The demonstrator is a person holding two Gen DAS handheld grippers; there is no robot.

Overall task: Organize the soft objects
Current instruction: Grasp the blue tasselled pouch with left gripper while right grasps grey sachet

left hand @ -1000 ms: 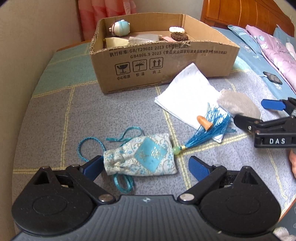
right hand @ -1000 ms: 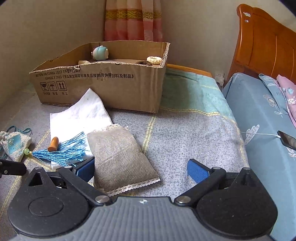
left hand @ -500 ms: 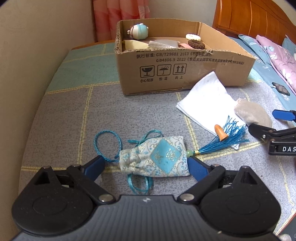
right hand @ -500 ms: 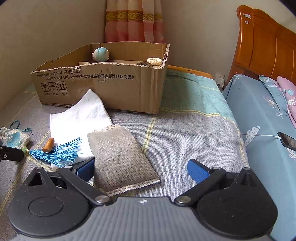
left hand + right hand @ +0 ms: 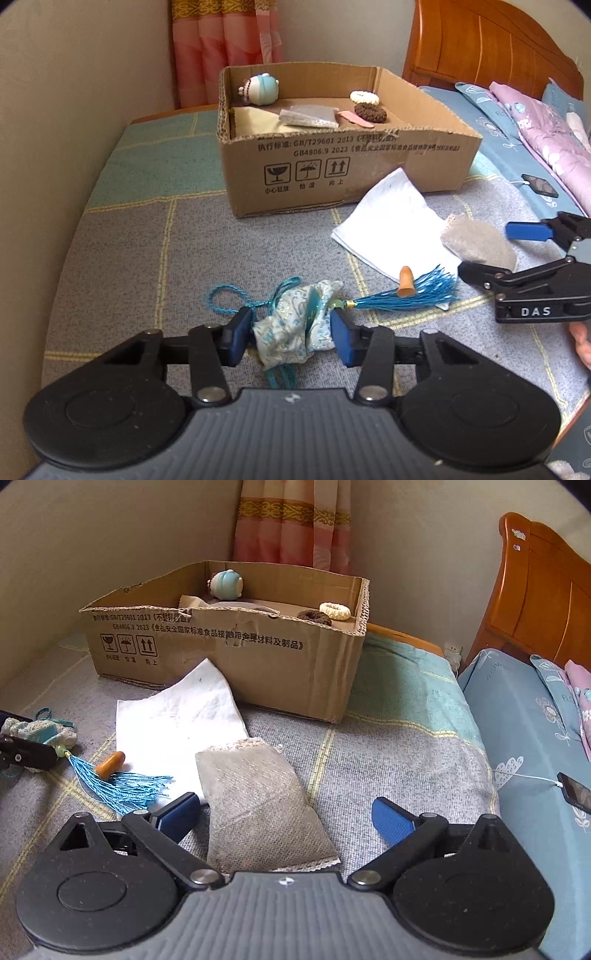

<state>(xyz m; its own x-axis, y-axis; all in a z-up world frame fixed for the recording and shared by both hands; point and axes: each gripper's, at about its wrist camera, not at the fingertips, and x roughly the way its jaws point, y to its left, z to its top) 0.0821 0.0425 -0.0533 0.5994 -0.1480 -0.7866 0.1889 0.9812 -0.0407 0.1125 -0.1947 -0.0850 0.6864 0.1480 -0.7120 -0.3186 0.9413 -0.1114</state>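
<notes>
A white-and-blue embroidered pouch [image 5: 291, 328] with a blue cord and a blue tassel [image 5: 406, 295] sits bunched up between the blue pads of my left gripper [image 5: 289, 336]. The jaws are closing and both pads press on the pouch. A flat grey sachet [image 5: 258, 794] with lace ends lies on the grey blanket between the fingers of my right gripper [image 5: 284, 810]. Those jaws are closing slightly but stand wide; the left pad is near the sachet's edge and the right pad is well clear. An open cardboard box [image 5: 332, 166] behind holds several soft items.
A white cloth [image 5: 391, 221] lies before the box, with a small orange piece [image 5: 406, 282] on the tassel. A wall runs along the left. To the right are a blue bed sheet with a phone [image 5: 574, 790] on a cable and a wooden headboard [image 5: 535, 590].
My left jaws have closed from wide apart onto the embroidered pouch, crumpling it from flat into a bunch. The right jaws have narrowed a little around the grey sachet.
</notes>
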